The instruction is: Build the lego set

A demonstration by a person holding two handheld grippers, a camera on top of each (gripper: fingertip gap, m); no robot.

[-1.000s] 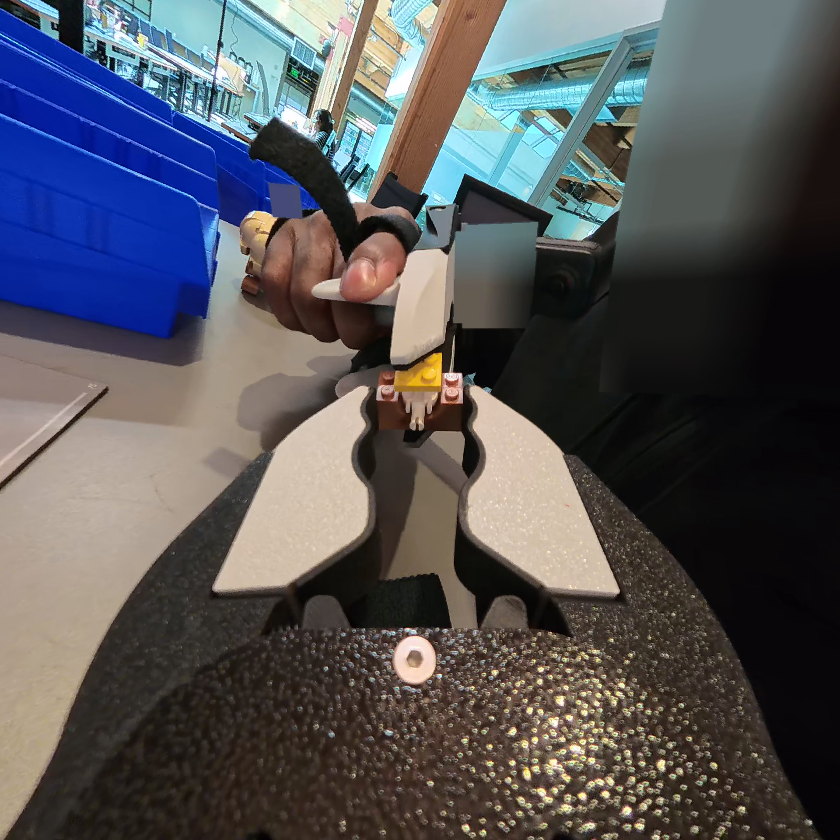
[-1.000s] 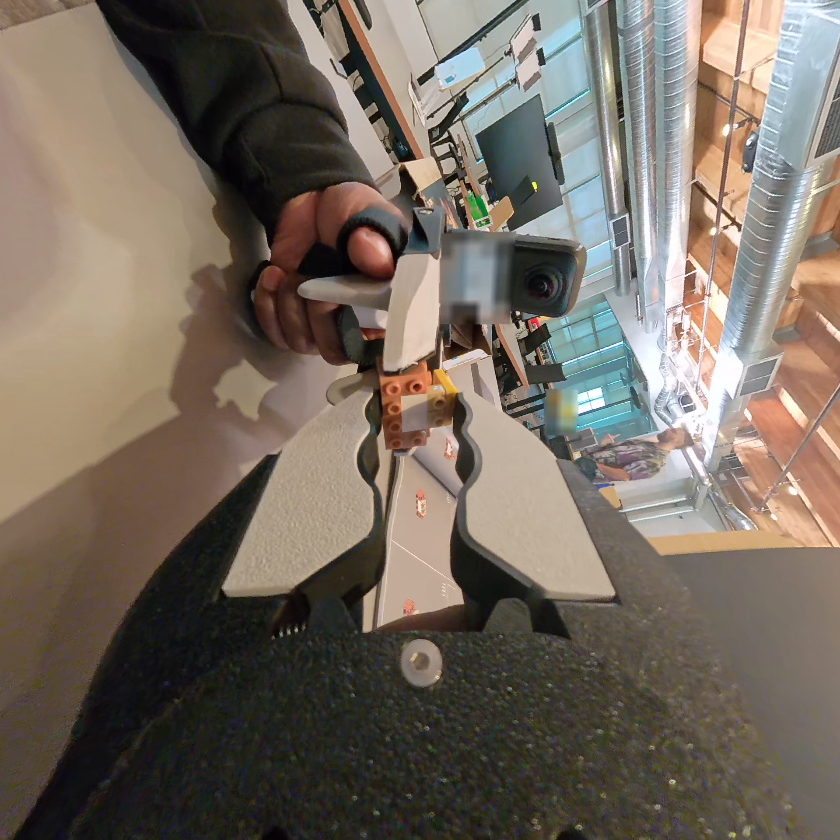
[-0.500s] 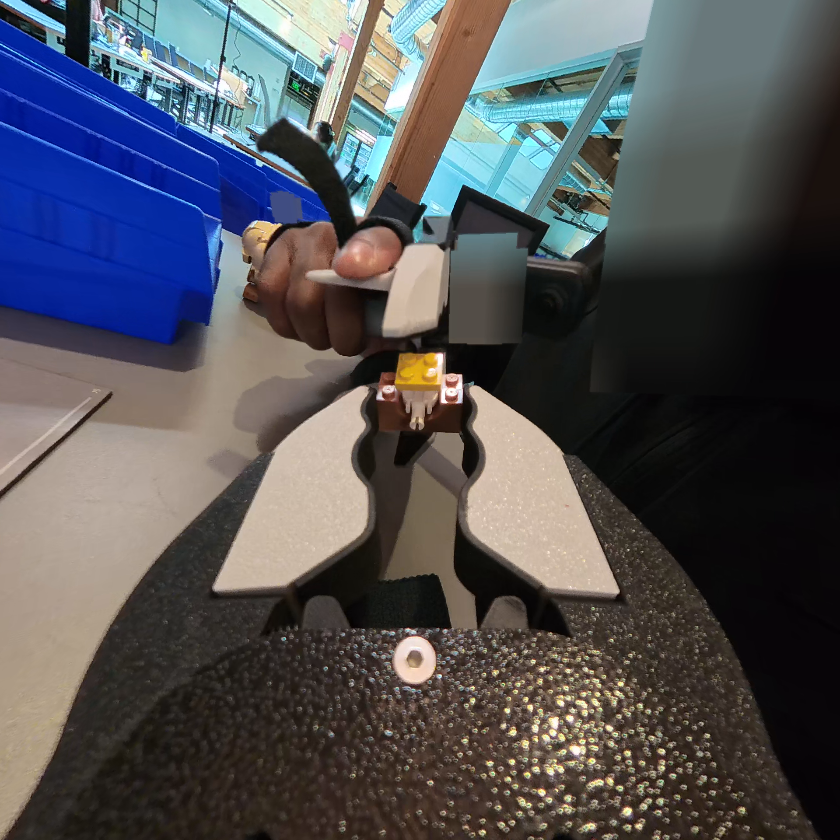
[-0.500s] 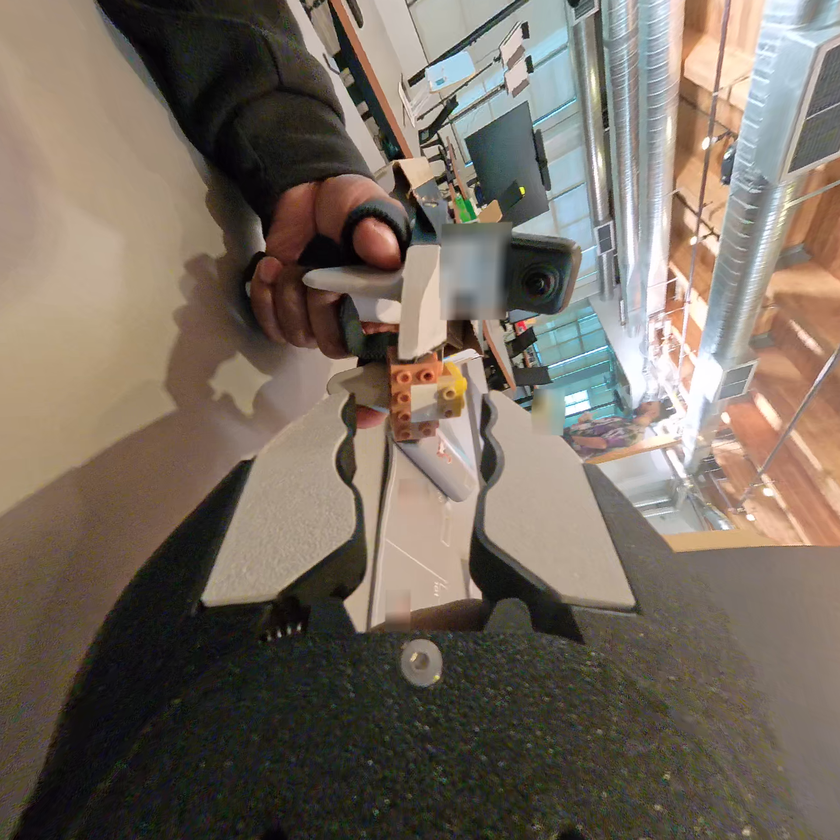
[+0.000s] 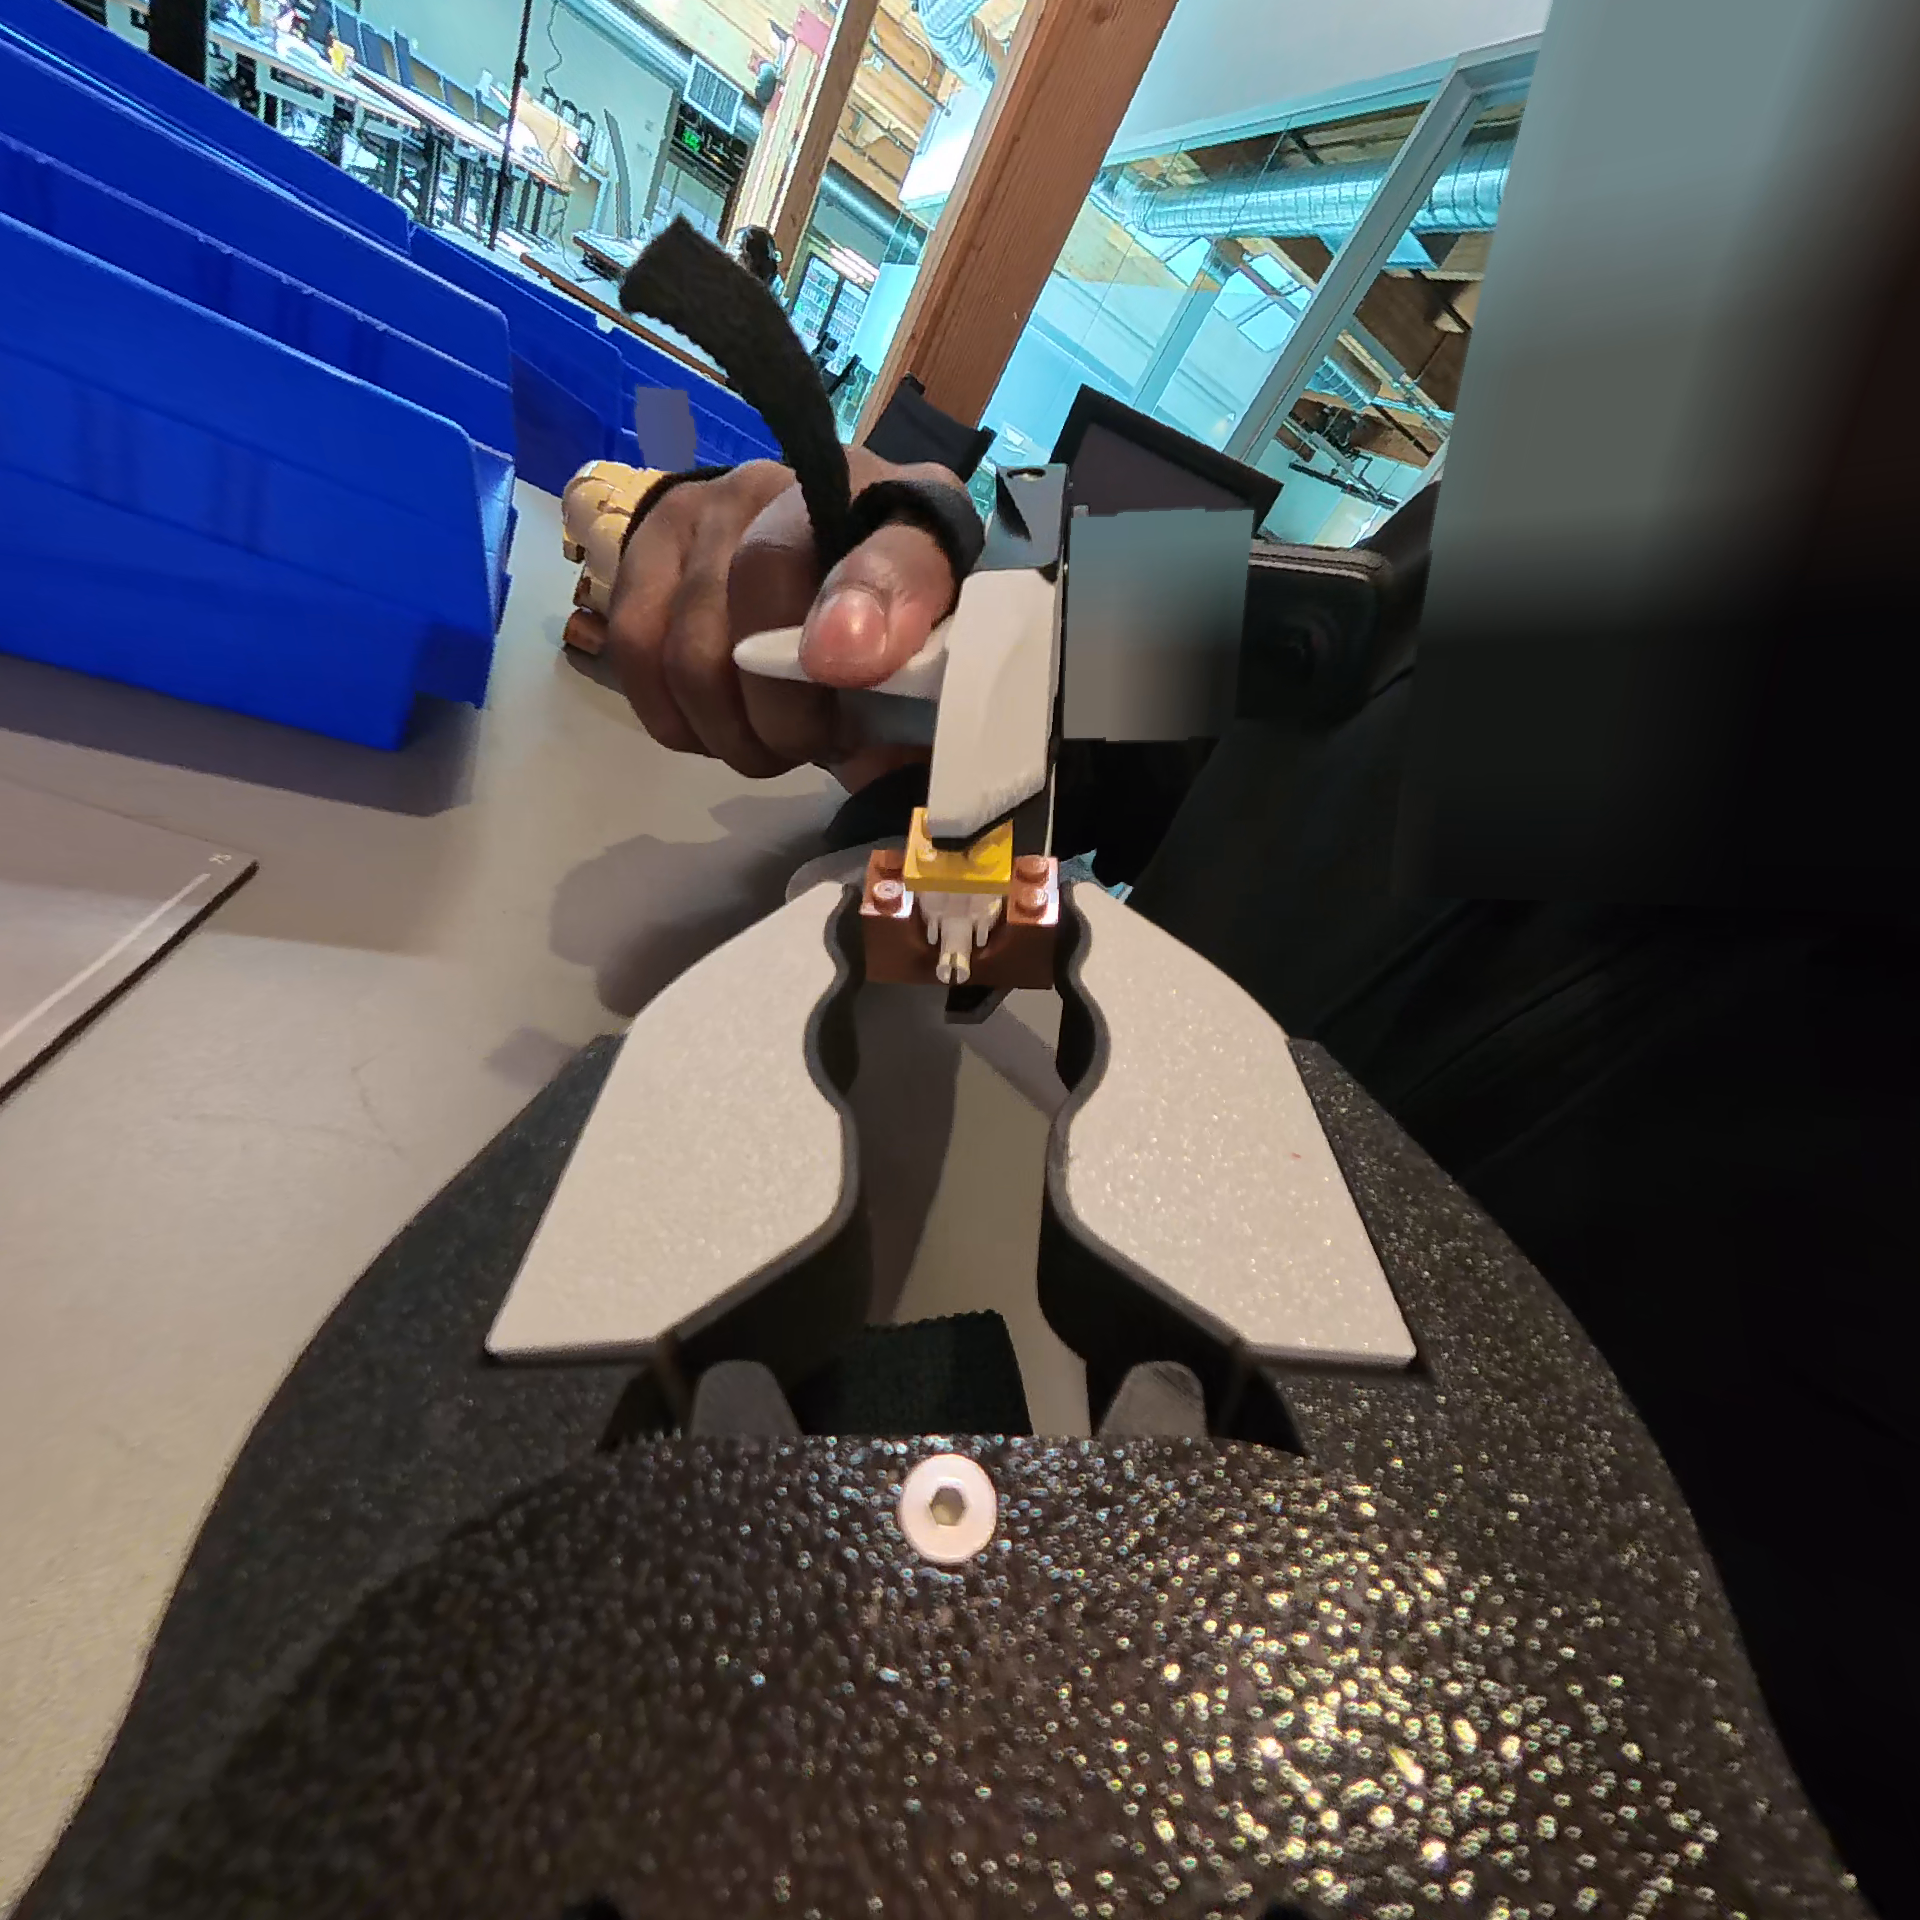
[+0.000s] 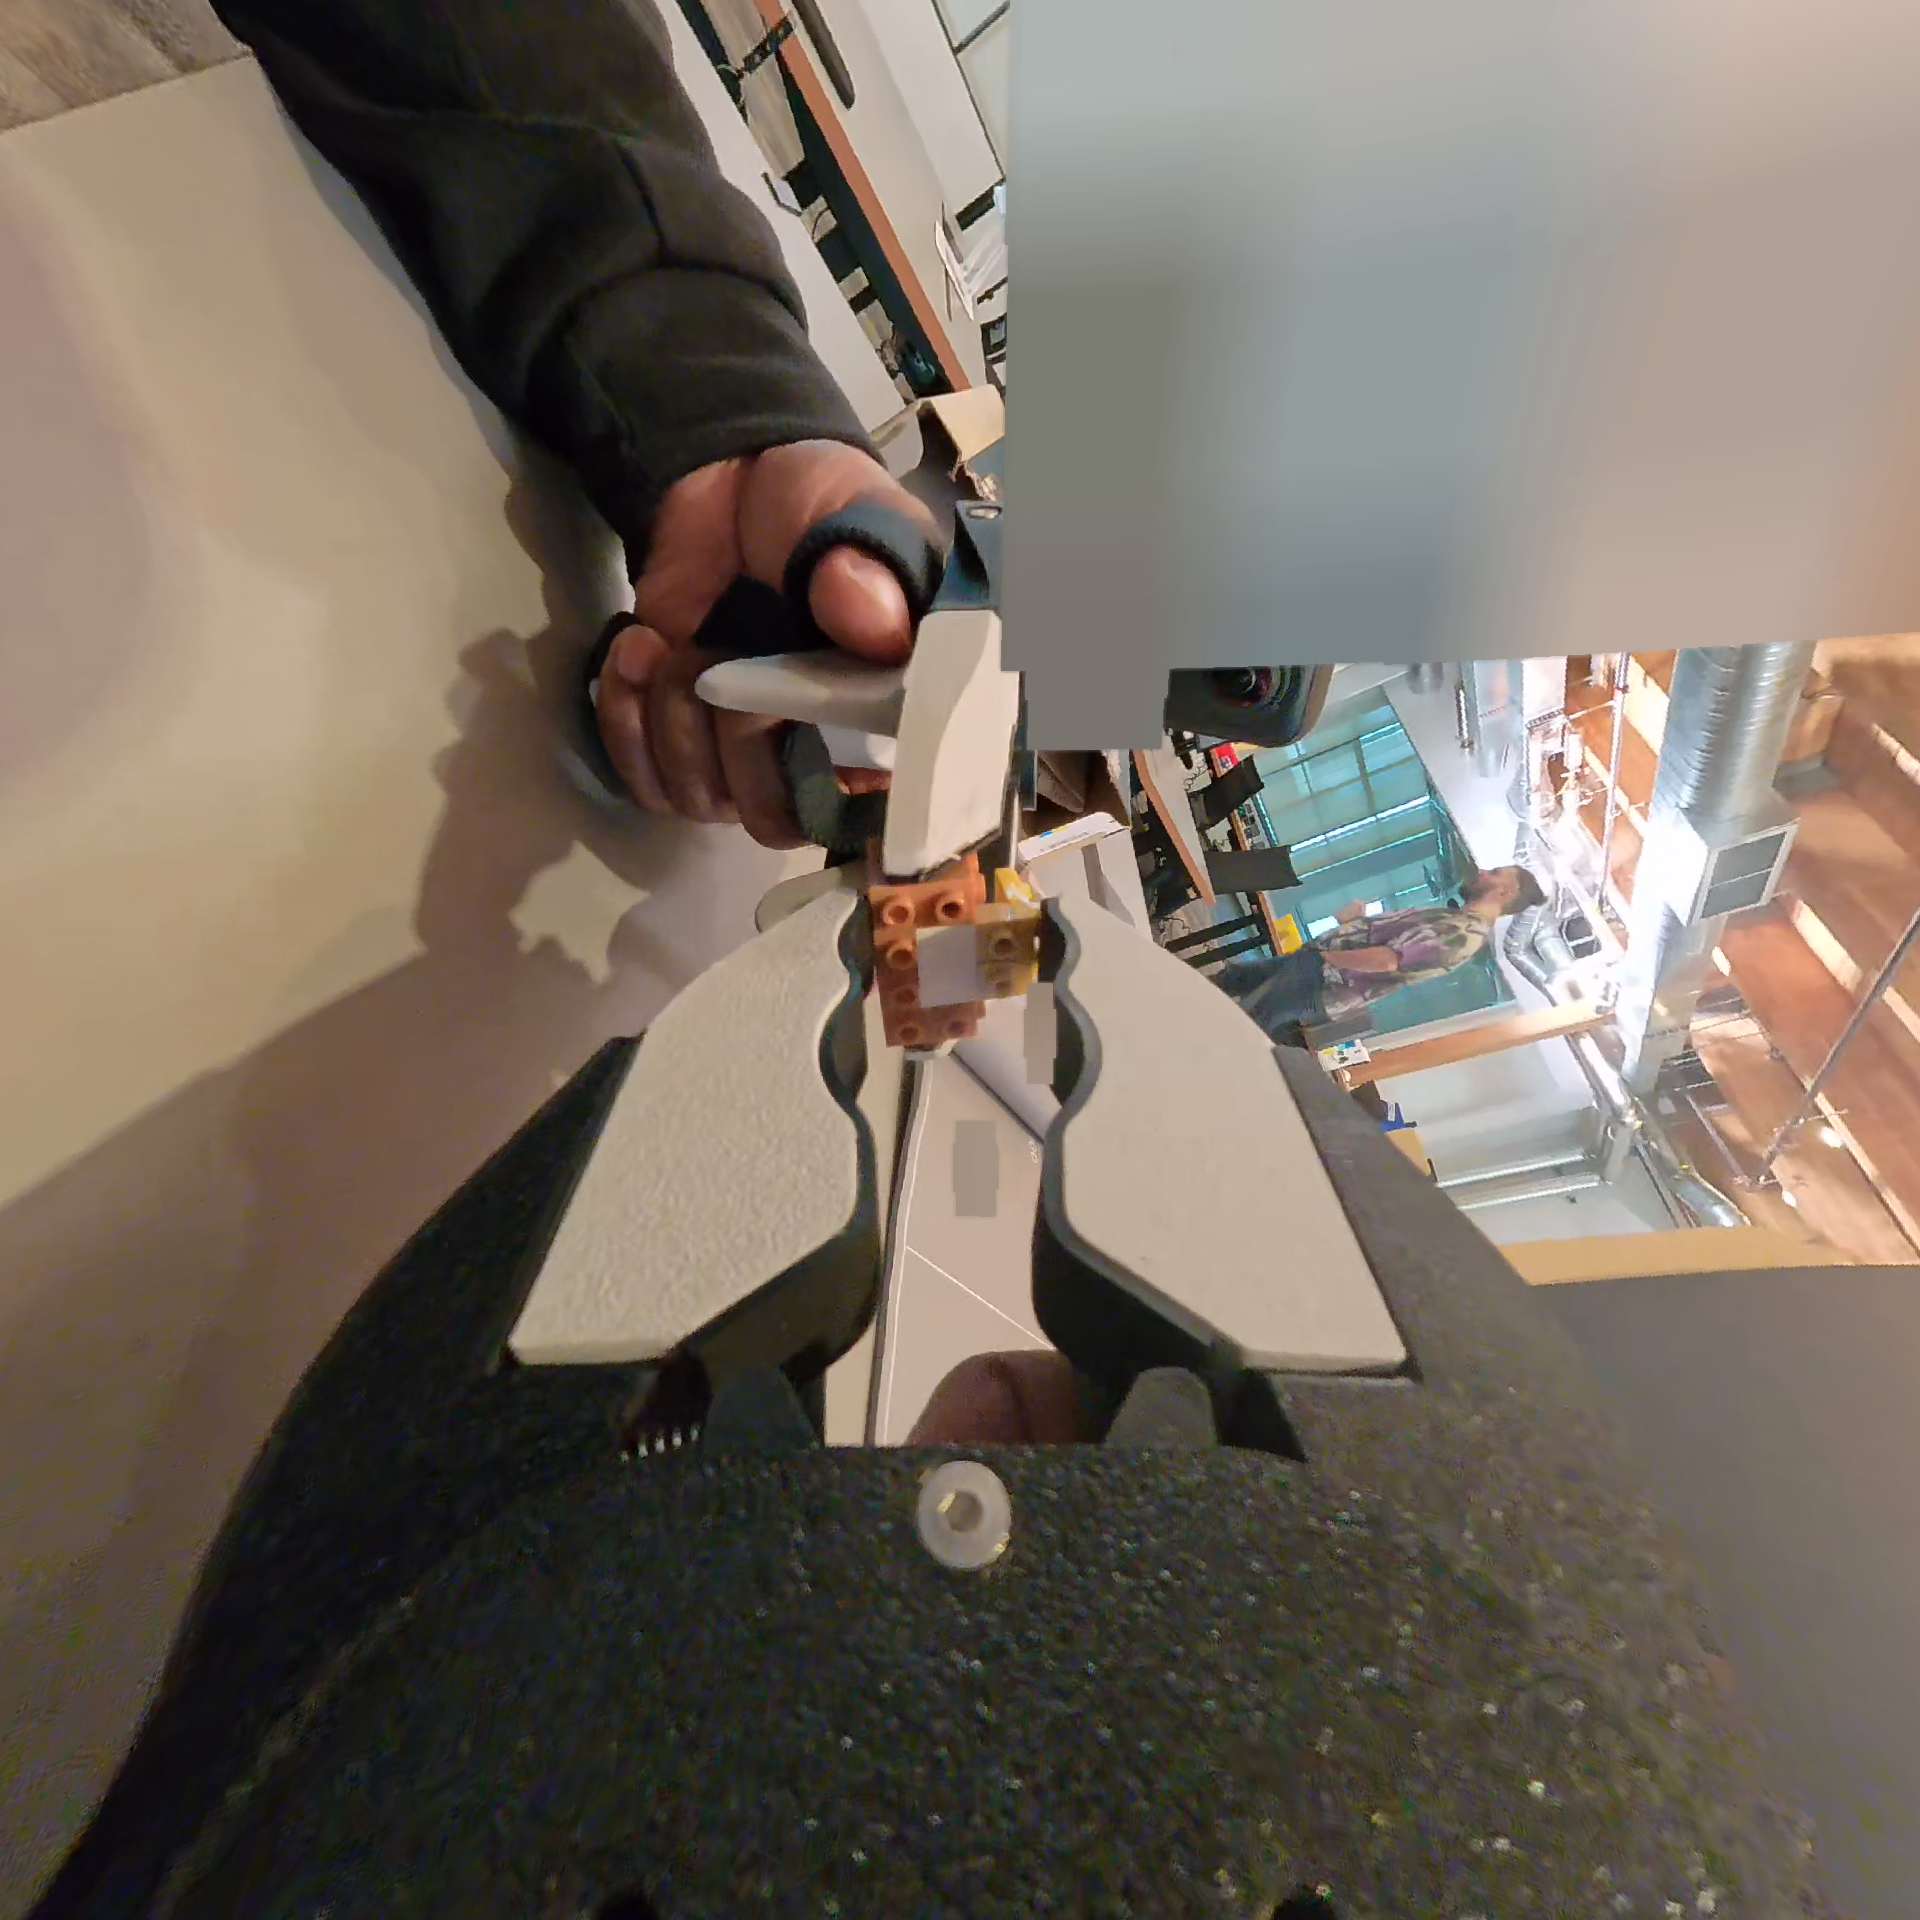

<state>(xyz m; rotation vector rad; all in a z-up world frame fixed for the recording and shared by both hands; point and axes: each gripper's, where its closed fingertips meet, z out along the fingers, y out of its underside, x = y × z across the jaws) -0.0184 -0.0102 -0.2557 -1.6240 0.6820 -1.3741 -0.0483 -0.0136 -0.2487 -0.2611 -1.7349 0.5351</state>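
Both tongs are on the same little brick build, up off the grey table [image 5: 312,1091]. The left tongs [image 5: 958,940] are pinching the brown brick [image 5: 894,951] at the bottom of it, one pad tight against each end, with a small white piece [image 5: 951,930] poking out of the middle toward the camera. On top of that sits a yellow plate [image 5: 956,868], and one finger [image 5: 992,717] of the right tongs comes down onto it from above, held by a hand [image 5: 727,623] with a black strap round the thumb. From the other side, the right tongs [image 6: 951,961] are closed across the stack, one pad on the orange-brown brick face and the other on the yellow part, with a white tile [image 6: 945,966] facing the camera. Ahead of them, a finger of the left tongs sits against the top end of the stack. Containers: blue bins [image 5: 239,499] are lined up on the table, off left and beyond the left tongs; you only get their outer walls from here, so what's inside can't be made out. A tan brick figure [image 5: 597,540] sits on the table by the nearest bin, half hidden behind the hand. A dark mat [image 5: 94,935] lies flat to the left of the left tongs.
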